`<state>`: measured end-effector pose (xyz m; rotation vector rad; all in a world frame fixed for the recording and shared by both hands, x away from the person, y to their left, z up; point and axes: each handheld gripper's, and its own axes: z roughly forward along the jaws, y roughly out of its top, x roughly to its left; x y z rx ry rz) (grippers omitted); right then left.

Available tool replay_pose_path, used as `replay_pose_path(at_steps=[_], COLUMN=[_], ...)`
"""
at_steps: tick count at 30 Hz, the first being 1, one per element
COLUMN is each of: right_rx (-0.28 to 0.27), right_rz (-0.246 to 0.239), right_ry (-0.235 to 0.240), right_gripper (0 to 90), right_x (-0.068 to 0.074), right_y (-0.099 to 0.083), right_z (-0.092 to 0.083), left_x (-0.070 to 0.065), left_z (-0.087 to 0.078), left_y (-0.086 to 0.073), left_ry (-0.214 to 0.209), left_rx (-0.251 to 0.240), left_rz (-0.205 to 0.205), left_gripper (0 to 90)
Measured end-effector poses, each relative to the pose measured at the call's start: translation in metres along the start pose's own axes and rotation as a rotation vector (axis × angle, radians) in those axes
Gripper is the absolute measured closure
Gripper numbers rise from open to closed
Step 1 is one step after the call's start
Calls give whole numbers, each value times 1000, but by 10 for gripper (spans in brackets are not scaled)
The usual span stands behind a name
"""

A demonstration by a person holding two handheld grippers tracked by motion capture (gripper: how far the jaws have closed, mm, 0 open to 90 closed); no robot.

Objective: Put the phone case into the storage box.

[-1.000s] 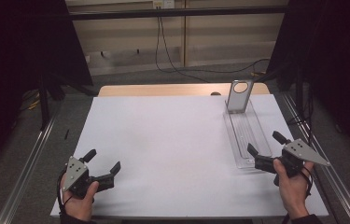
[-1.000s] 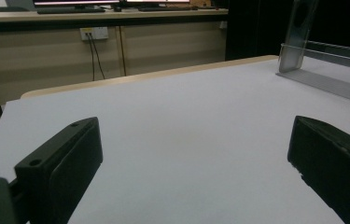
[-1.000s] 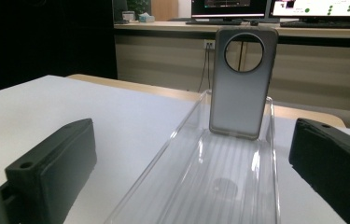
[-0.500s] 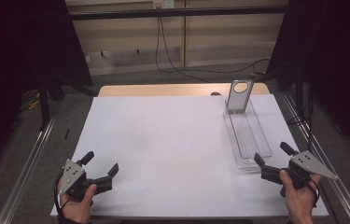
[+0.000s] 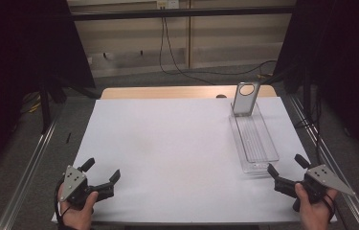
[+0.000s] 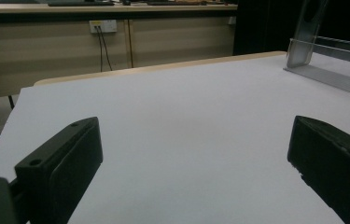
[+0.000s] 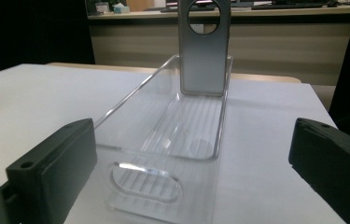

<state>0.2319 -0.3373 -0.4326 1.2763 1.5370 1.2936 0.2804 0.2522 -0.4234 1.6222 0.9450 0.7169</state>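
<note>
Your left gripper [image 5: 101, 173] sits at the near left corner of the tabletop [image 5: 167, 153], its fingers [image 6: 60, 168] spread wide with nothing between them but bare white surface. Your right gripper [image 5: 287, 167] sits at the near right corner, fingers [image 7: 53, 165] equally wide apart and holding nothing.

The clear tray [image 5: 253, 139] lies just ahead of your right gripper, its near end close to the fingertips but not touching them. In the right gripper view the tray's near end, with its oval handle slot [image 7: 147, 179], sits squarely between the fingers. The tray's long axis runs from the near edge toward the far edge of the tabletop, along the right edge, so it points almost straight away from you. Your right hand is by far the nearer; the left is well apart across the tabletop.

The tray has a ribbed floor and looks empty apart from the grey plate [image 5: 244, 98] with a round hole near its top, standing upright at its far end. A straight reach forward with the right gripper would likely meet the tray's near wall first.
</note>
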Motion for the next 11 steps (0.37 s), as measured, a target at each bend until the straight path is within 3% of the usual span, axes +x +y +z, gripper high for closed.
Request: replay_pose_path(at_steps=[11], right_rx=[0], right_rz=[4], right_ry=[15], right_gripper=[2], right_x=[2], right_y=[-3], right_z=[3], left_x=[1], left_z=[4], left_y=[1], left_ry=[-2], left_rx=[4], left_rz=[-7], left_gripper=[31])
